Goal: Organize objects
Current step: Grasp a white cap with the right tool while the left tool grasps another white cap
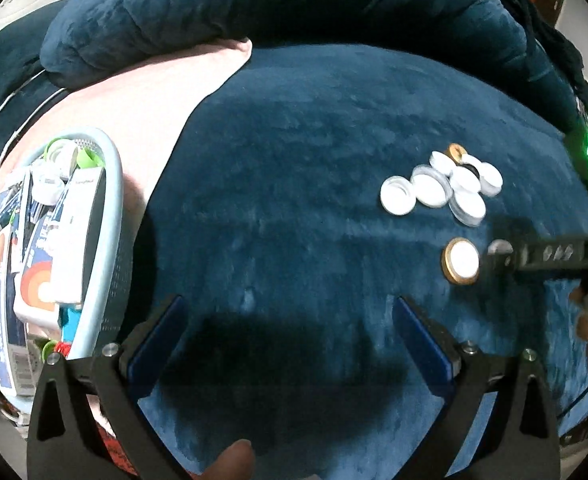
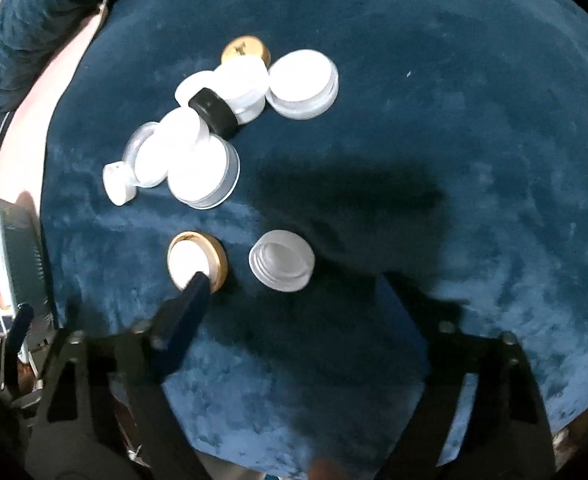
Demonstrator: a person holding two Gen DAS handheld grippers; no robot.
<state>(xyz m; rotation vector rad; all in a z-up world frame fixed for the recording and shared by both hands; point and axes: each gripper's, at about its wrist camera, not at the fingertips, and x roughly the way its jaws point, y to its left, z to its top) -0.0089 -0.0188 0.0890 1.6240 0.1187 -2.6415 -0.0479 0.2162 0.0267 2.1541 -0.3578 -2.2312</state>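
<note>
The right gripper is spread wide and holds nothing. Its left fingertip lies over the near rim of a round gold-rimmed lid with a white insert; whether it touches cannot be told. A frosted white threaded screw cap, open side up, lies between the fingers, just right of the gold-rimmed lid. This spacing suggests the two pieces are set apart from the heap so that each can be taken singly.

Beyond the fingertips lies a loose pile of white round jar lids and small clear-walled jars, with a black ring-shaped cap and a second gold cap among them.

The left gripper hovers open and empty above the dark blue plush blanket. To its left stands a pale blue oval mesh basket, already filled with cartons and tubes; it is judged the likely destination.
</note>
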